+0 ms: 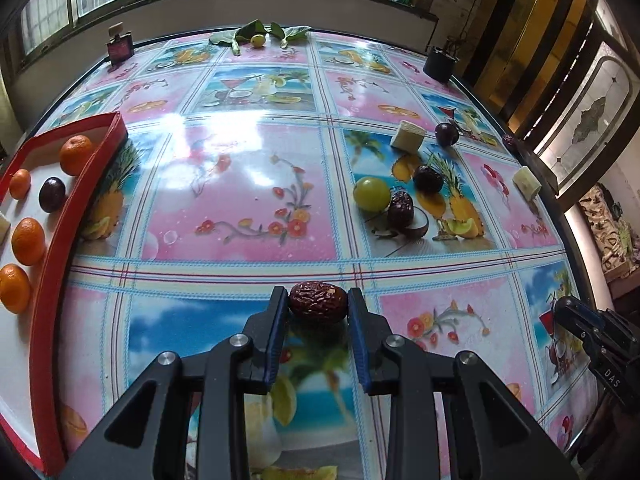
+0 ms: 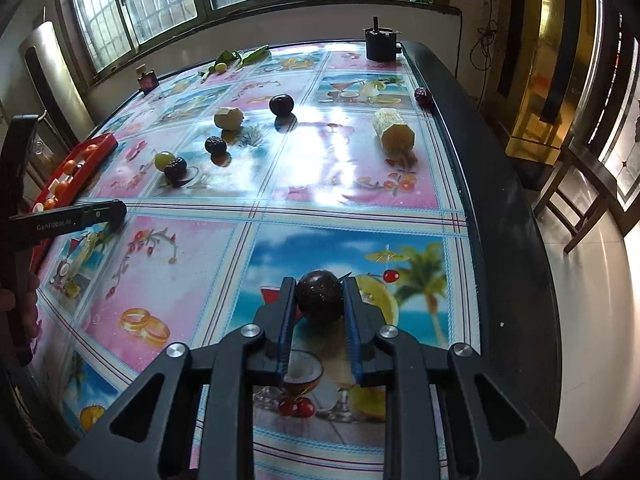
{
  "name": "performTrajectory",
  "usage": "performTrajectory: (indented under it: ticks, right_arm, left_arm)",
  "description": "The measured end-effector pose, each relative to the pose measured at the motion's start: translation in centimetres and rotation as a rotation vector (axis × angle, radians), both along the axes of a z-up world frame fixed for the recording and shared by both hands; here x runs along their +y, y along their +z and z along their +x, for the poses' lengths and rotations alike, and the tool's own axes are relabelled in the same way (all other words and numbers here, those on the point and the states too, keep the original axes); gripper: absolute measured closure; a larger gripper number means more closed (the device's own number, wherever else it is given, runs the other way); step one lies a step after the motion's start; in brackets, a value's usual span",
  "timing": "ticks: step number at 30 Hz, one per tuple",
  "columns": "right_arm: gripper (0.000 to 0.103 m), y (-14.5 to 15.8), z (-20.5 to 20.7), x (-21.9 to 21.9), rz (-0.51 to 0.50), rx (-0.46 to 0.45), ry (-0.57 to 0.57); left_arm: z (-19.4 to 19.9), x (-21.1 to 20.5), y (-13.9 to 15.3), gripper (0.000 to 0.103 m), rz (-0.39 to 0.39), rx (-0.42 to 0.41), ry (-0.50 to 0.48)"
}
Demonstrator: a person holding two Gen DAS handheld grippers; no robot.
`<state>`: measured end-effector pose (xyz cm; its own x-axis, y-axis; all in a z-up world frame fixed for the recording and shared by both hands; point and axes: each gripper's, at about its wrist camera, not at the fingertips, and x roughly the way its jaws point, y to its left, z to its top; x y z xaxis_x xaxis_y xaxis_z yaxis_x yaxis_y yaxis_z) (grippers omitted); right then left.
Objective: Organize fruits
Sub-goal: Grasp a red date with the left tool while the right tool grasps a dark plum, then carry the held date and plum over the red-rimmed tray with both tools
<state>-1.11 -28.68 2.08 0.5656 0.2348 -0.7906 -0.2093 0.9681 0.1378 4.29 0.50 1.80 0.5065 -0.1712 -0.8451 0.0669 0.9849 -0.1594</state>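
One red date (image 1: 318,303) in left tool (image 1: 318,300), four oranges (image 1: 76,155) in tray (image 1: 60,236).

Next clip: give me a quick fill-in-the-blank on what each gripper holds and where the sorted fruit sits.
1. The left gripper is shut on a wrinkled red ____.
2. The right gripper is shut on a round dark ____.
3. The oranges lie in a ____ tray.
4. The green grape lies on the ____, outside the tray.

Missing words: date; plum; red; table
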Motion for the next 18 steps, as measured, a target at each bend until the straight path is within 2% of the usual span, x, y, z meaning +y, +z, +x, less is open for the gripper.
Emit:
performTrajectory:
  ticks: [10,18]
  right_arm:
    - [0.079,-0.2,-1.7,3.7,0.052,0.046,0.032]
    - [0.079,-0.2,-2.0,8.2,0.057,0.067,0.100]
  left_arm:
    - [-3.7,2.3,0.1,0.074,0.020,-0.008,-0.018]
    - [-5.0,3.6,0.1,0.074,0.004,-0.004,-0.025]
